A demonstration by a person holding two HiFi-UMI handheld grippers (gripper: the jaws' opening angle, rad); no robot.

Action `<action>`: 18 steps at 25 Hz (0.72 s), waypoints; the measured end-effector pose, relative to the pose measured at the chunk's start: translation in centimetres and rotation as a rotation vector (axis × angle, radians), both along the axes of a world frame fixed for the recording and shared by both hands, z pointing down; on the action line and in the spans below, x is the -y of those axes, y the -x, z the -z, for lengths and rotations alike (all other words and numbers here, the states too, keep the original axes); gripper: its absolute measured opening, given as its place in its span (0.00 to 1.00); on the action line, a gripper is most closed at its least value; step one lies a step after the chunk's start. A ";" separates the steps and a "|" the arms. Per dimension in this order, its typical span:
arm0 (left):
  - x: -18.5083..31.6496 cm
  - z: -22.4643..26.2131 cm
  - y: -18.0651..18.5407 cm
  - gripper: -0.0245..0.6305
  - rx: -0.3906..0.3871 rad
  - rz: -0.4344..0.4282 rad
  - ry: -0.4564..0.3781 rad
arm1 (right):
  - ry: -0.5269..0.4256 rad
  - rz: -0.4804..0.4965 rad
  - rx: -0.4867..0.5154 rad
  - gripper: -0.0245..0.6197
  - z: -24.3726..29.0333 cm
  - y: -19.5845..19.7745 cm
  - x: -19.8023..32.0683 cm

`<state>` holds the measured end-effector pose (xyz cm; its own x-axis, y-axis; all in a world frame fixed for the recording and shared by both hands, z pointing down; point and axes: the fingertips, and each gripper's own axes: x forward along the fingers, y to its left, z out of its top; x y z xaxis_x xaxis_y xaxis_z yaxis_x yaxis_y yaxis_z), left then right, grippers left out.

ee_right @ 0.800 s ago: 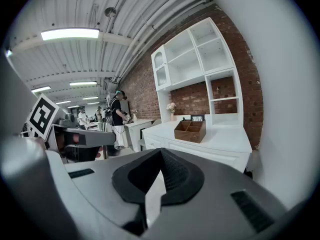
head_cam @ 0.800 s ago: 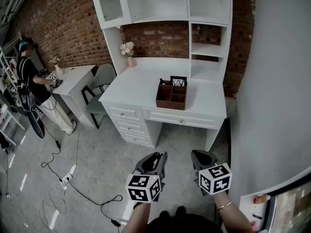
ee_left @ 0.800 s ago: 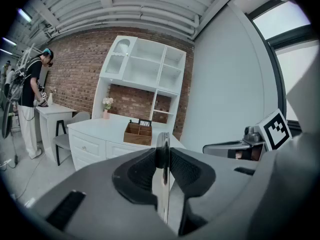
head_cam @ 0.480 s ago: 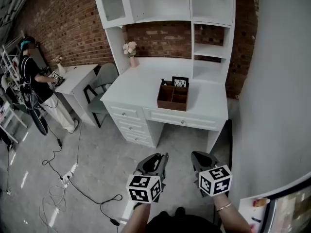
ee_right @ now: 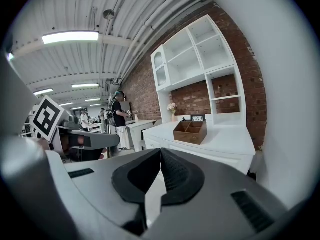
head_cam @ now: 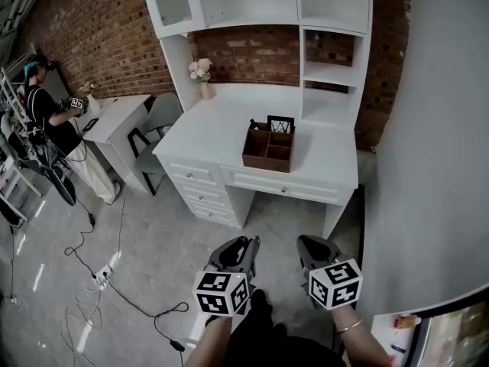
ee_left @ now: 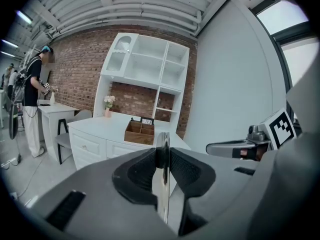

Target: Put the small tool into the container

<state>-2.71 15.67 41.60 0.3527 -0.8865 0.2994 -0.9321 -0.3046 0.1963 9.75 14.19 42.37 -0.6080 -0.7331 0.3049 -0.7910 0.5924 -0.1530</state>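
A brown wooden container (head_cam: 267, 148) with compartments stands on the white desk (head_cam: 221, 132), well ahead of both grippers. In the head view my left gripper (head_cam: 240, 245) and right gripper (head_cam: 309, 246) are held side by side low over the floor, short of the desk. The left gripper (ee_left: 162, 151) is shut on a thin, shiny metal tool (ee_left: 163, 189) standing edge-on between its pads; the container (ee_left: 140, 132) shows beyond it. The right gripper (ee_right: 160, 154) is shut with nothing between its pads, and the container (ee_right: 190, 131) lies far ahead of it.
The desk carries a white hutch (head_cam: 252, 6) and a vase of flowers (head_cam: 202, 75). A grey chair (head_cam: 157, 125) and a small white table (head_cam: 114, 121) stand to the left, with a person (head_cam: 46, 113) beside them. Cables (head_cam: 114, 289) run over the floor. A white wall (head_cam: 435, 167) bounds the right.
Both grippers sit slightly lower in the head view and a dark leg now shows between the arms. The person at the left has raised their hands. Jaws are unchanged.
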 end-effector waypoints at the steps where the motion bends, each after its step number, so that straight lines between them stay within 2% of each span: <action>1: 0.7 -0.1 0.1 0.17 0.000 0.001 0.002 | 0.001 -0.001 0.001 0.05 0.0 0.1 0.6; 9: 9.2 -1.4 1.3 0.17 -0.013 -0.004 0.011 | 0.029 -0.020 0.006 0.05 -1.6 0.4 8.0; 18: 21.3 -1.4 4.2 0.17 0.000 -0.044 0.031 | 0.057 -0.023 0.012 0.05 -2.1 4.3 20.1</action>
<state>-6.87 -5.66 42.98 0.3910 -0.8606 0.3263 -0.9180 -0.3388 0.2064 5.49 -5.86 44.45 -0.5952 -0.7282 0.3397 -0.8020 0.5644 -0.1955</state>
